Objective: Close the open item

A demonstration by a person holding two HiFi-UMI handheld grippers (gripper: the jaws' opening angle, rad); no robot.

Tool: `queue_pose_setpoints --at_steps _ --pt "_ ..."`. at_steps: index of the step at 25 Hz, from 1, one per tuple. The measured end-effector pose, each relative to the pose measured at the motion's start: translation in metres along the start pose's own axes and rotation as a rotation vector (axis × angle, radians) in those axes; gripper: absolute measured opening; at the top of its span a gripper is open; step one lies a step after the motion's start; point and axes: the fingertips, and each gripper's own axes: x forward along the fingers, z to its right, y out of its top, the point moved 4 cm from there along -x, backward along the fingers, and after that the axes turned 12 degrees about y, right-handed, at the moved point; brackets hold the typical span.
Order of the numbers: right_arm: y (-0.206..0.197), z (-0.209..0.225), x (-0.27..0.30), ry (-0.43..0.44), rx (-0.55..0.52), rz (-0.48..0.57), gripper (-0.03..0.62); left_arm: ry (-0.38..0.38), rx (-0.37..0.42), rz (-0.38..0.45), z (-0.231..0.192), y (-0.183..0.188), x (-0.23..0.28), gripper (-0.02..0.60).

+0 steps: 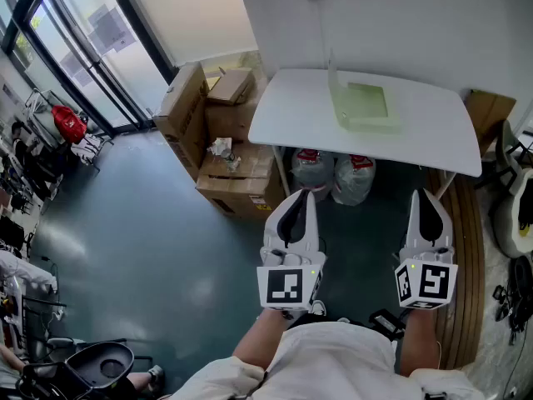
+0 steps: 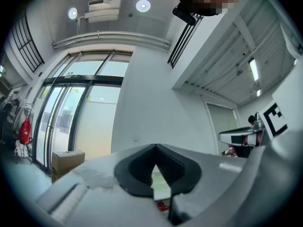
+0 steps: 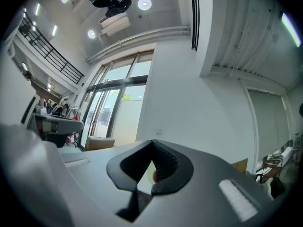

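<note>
Teal floor (image 1: 125, 223) seen from above, with glass doors (image 1: 92, 48) at far left. Right of the doors, stacked cardboard boxes (image 1: 208, 132), just beside the left end of a white counter (image 1: 283, 115). Near the counter's middle, a pale green clear container (image 1: 366, 107), lid (image 1: 331, 77) standing upright along its left edge (so open). Beneath the counter, two large water bottles (image 1: 333, 175). Lower down, close to the person's body and well apart from the container, left tool (image 1: 304, 197): jaws pressed together at the tips, holding nothing. Further right, right tool (image 1: 423, 195): jaws likewise shut tip to tip, empty. Both pointing toward the counter, neither touching the container.
</note>
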Motion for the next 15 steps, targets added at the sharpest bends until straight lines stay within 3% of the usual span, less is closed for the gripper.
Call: queue_pose_setpoints --at_steps 15 --pt "-0.003 -0.01 0.025 -0.063 0.007 -0.019 0.002 -0.038 -0.012 0.004 -0.031 -0.005 0.03 0.0"
